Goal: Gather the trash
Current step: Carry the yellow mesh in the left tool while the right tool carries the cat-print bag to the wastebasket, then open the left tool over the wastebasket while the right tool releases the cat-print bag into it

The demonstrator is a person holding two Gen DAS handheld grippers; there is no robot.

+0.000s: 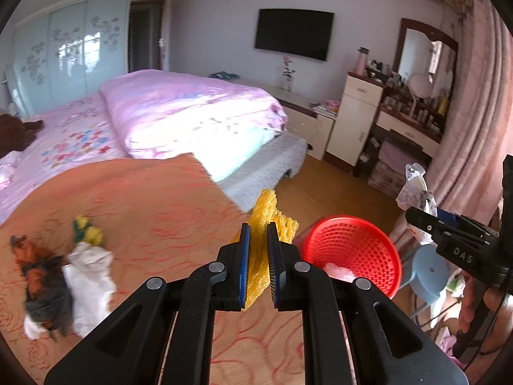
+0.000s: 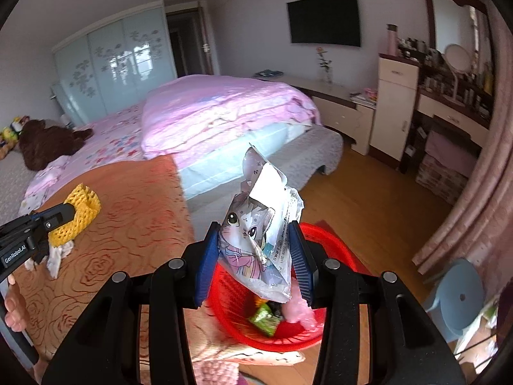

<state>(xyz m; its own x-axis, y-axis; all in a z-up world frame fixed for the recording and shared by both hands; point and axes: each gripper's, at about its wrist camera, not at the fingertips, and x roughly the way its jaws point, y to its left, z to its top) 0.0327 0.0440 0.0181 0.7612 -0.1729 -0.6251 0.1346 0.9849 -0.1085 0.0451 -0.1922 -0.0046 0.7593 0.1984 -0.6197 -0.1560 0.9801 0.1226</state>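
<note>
I see a pink quilt folded on the bed, a dark television on the wall, a blue stool by the curtain

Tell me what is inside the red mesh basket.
Inside the red plastic mesh basket lie a green wrapper, something dark beside it and pink crumpled plastic. The cat-printed snack bag held in the right tongs covers the rest.
</note>
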